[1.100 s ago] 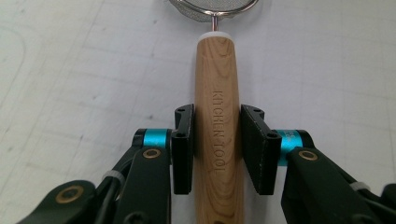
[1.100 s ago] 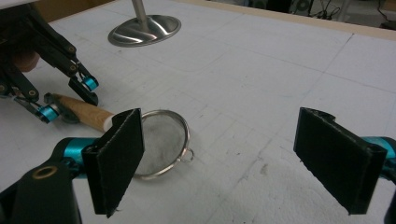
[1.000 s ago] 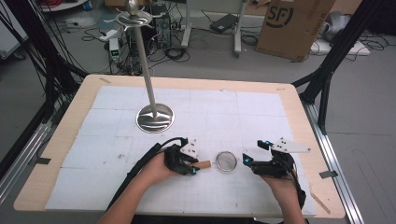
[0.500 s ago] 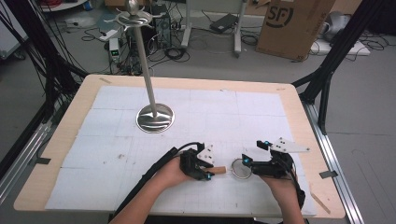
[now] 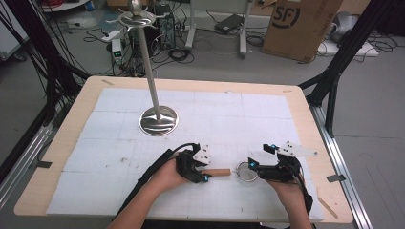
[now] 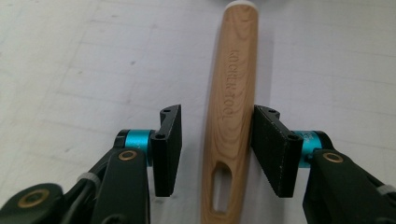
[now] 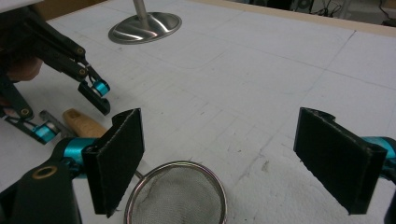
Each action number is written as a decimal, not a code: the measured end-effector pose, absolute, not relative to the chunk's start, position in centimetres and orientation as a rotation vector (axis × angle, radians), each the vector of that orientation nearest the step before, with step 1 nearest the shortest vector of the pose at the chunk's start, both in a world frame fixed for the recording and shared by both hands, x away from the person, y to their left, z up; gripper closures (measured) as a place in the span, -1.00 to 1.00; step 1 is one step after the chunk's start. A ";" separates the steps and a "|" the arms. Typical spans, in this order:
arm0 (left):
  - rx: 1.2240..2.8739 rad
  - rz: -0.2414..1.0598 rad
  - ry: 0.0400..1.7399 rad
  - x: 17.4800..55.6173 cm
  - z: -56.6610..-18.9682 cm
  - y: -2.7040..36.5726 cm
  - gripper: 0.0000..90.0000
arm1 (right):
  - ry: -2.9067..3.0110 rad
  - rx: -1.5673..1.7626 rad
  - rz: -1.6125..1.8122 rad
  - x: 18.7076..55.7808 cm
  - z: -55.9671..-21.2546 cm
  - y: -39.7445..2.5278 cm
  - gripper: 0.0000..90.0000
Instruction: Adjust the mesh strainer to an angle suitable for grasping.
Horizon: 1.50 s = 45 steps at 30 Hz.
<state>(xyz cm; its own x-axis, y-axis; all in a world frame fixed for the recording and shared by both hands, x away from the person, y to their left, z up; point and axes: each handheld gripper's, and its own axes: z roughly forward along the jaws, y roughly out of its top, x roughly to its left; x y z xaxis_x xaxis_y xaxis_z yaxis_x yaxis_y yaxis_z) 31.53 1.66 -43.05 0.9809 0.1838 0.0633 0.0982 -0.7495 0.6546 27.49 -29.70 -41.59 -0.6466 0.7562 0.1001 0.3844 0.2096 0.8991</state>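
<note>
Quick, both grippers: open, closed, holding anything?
Left gripper: open, fingers either side of the strainer's wooden handle, not clamped.
Right gripper: open wide, holding nothing, above the strainer's mesh bowl.

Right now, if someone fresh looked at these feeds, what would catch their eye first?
Probably the small strainer lying near the front edge of the table, its wooden handle sitting between the open jaws of the left claw. The right claw, open wide, hovers by the mesh bowl. Next, the tall steel stand rising at the table's left centre.
</note>
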 end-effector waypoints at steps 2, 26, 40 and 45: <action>2.416 0.172 0.219 31.8 -43.0 1.9 0.19 | 2.132 1.071 1.420 27.5 -41.6 -29.6 -0.67; 2.374 0.245 0.276 33.0 -43.4 2.0 0.45 | 2.138 1.071 1.410 27.6 -41.8 -29.5 -0.67; 2.381 0.283 0.265 32.9 -43.1 0.8 0.25 | 2.129 1.071 1.417 27.5 -41.8 -29.9 -0.67; 2.345 0.313 0.328 33.1 -42.8 2.3 0.15 | 2.125 1.079 1.418 27.5 -41.7 -29.9 -0.67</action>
